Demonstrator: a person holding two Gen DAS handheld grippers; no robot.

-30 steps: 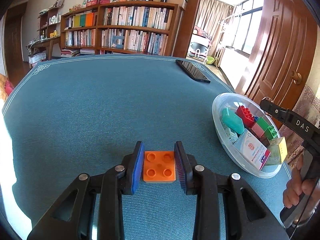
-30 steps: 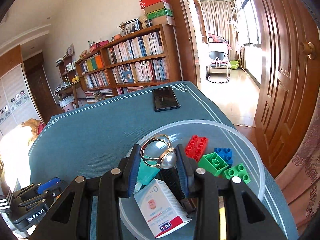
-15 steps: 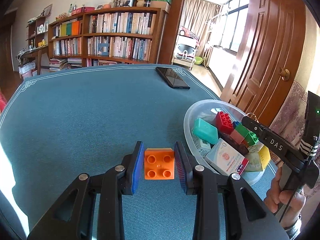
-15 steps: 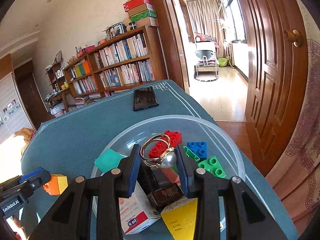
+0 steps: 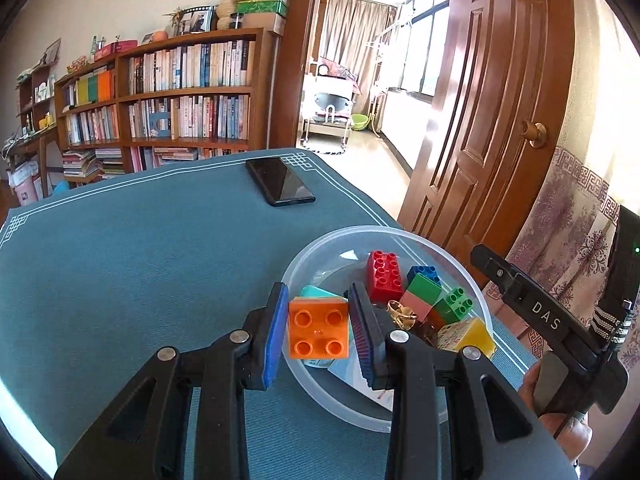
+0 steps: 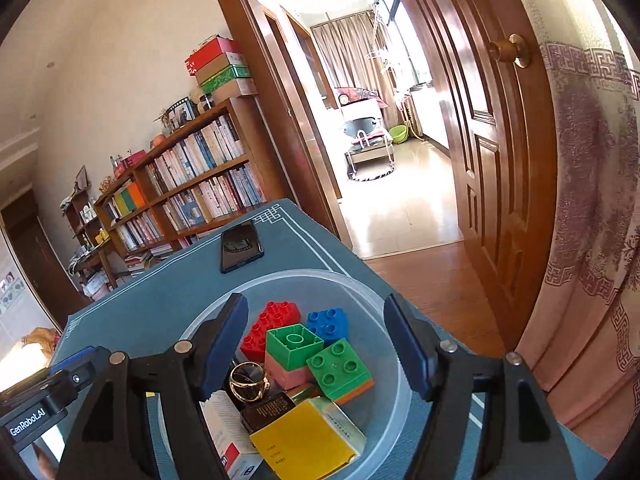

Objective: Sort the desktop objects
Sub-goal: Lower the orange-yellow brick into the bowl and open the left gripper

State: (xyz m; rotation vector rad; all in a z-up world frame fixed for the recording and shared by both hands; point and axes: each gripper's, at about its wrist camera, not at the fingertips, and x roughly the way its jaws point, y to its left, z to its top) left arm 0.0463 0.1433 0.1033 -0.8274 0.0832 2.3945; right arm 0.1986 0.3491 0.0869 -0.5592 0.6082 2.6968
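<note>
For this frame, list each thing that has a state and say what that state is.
left gripper: shut on orange brick, over the bowl's near rim
orange brick: held, studs facing camera
right gripper: open, empty, above bowl
gold ring: lying loose in bowl
clear bowl: holds bricks, boxes
phone: screen dark, flat on table

The orange brick [image 5: 318, 329] was smooth, shiny plastic with round holes. The bowl [image 6: 394, 364] was thin, see-through plastic, a bit cloudy. The ring [image 6: 248, 377] in it looked like shiny gold metal. The yellow box [image 6: 308, 438] looked like smooth cardboard. The table cover [image 5: 140, 256] was blue-green cloth, matt and finely ribbed. The phone [image 5: 280, 181] had a dark, glossy glass face. The door [image 6: 496, 152] was polished brown wood. The left gripper [image 5: 318, 332] was matt black plastic with ridged blue pads [image 5: 274, 334].
</note>
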